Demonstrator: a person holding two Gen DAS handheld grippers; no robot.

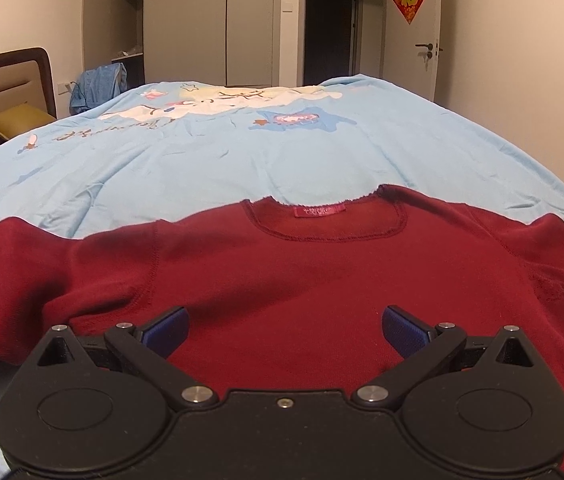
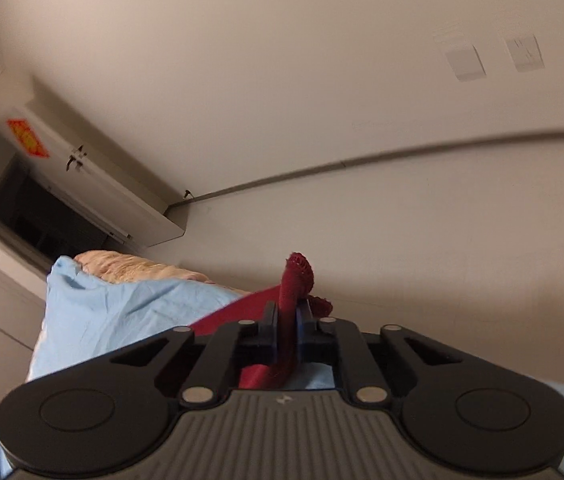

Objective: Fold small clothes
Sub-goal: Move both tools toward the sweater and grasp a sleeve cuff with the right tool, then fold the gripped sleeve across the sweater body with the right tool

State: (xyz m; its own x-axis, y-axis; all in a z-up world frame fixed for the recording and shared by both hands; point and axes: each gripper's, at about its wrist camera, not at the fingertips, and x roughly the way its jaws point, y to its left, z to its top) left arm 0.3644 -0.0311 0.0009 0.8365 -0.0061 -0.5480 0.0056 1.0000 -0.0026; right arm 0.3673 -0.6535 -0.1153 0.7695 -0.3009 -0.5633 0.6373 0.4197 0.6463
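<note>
Your left wrist view gives you the whole layout: the dark red top [image 1: 282, 280] lies spread flat, front up, on the light blue bedcover [image 1: 202, 152], neckline and pink label [image 1: 319, 211] facing away from you, one short sleeve [image 1: 34, 264] reaching out to the left and the other running off toward the right edge. Your left gripper [image 1: 285, 332] hangs over the lower chest of the garment with its blue pads [image 1: 166, 330] spread wide and nothing between them. The right wrist view shows none of that layout; it is tilted up at a bare wall [image 2: 322, 100] and a doorway [image 2: 42, 208] lying sideways in the frame. What it does give you is the grasp: your right gripper [image 2: 287, 316] is closed tight on a bunched strip of the red top [image 2: 296, 280], a scalloped edge standing up above the fingertips and more red fabric trailing back under the body of the tool. Which part of the garment that is (hem, cuff or side) you cannot tell from either view. The near hem is hidden behind the left gripper's black housing, and the right gripper itself never appears in the left view. Beyond the neckline the cover runs open and unoccupied to the far edge of the bed; a headboard [image 1: 6, 80] and a yellow cushion [image 1: 18, 122] sit far left, a wardrobe [image 1: 186, 20] stands behind.
</note>
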